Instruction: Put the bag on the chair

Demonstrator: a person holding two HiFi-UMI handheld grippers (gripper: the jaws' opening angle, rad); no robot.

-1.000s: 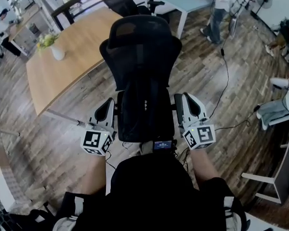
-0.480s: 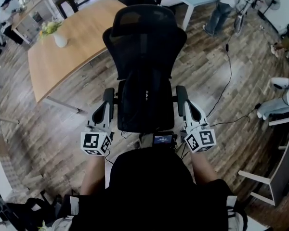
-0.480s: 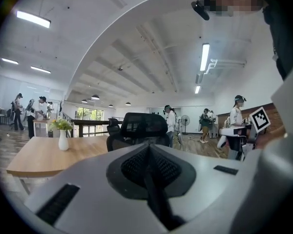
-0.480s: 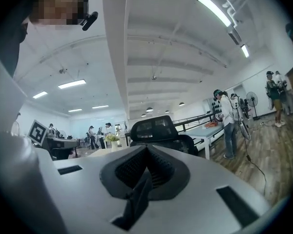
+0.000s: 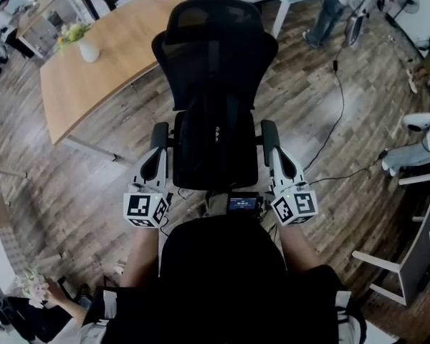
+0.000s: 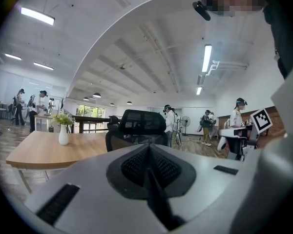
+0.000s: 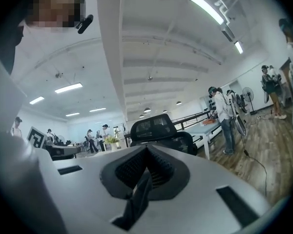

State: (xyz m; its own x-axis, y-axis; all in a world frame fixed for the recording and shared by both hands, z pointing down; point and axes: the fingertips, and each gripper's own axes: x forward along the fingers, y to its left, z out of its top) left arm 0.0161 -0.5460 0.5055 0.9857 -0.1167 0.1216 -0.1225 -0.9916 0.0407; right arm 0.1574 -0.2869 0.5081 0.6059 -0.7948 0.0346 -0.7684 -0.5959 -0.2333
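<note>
Both grippers are keeping their jaws fully closed, just as a second ago. The left gripper (image 6: 147, 149) is pinching a flat black strap (image 6: 158, 199) that is trailing back toward its camera, and the right gripper (image 7: 146, 152) is pinching a second black strap (image 7: 136, 199) the same way. Compared with a second ago, both grippers are sitting lower beside the chair. The two padded black armrests (image 5: 160, 133), which the grippers were mostly covering then, are now showing just beyond the gripper tips.

Between the two grippers, the soft black fabric bag (image 5: 216, 145) is standing upright on the black mesh office chair (image 5: 215, 41), with an armrest on each side. Its far face is lying against the lower backrest and it is hiding the seat beneath it. The bag is looking closed, and what it is carrying cannot be told.

Further out beyond the left gripper, a small white vase (image 5: 88, 51) is holding yellow-green flowers (image 5: 73, 33) and standing on a light wooden table (image 5: 122, 63). Beyond the right gripper, a black cable (image 5: 338, 113) is snaking across the dark plank floor (image 5: 308, 92)
</note>
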